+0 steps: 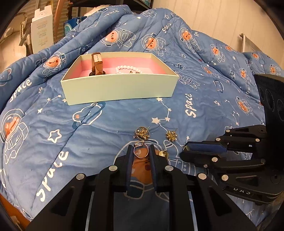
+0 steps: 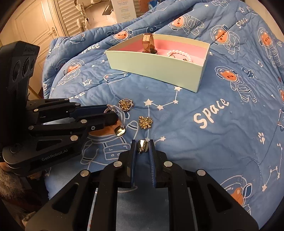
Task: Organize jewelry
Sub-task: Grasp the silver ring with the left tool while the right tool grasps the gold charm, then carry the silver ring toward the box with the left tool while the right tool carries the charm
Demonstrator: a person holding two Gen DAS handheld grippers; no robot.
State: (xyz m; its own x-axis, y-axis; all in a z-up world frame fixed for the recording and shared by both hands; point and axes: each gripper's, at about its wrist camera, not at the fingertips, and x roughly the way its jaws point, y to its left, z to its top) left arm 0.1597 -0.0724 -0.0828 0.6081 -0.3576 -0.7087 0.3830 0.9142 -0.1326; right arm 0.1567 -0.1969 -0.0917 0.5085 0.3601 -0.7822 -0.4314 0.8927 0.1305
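A pale green box (image 1: 117, 87) with a pink lining holds a brown-strap watch (image 1: 96, 64) and a pearl bracelet (image 1: 128, 69); it also shows in the right wrist view (image 2: 156, 65). My left gripper (image 1: 141, 152) is shut on a thin ring (image 1: 140, 151) low over the quilt. My right gripper (image 2: 142, 146) is shut on a small gold earring (image 2: 142, 145). Two gold flower earrings (image 1: 142, 133) (image 1: 171, 136) and a gold square earring (image 2: 120, 130) lie loose on the quilt between the grippers.
A blue space-bear quilt (image 1: 88, 135) covers the bed and bunches up behind the box. A white carton (image 1: 41, 30) and shelving stand at the back left. A louvred door (image 2: 71, 16) and a wall are behind.
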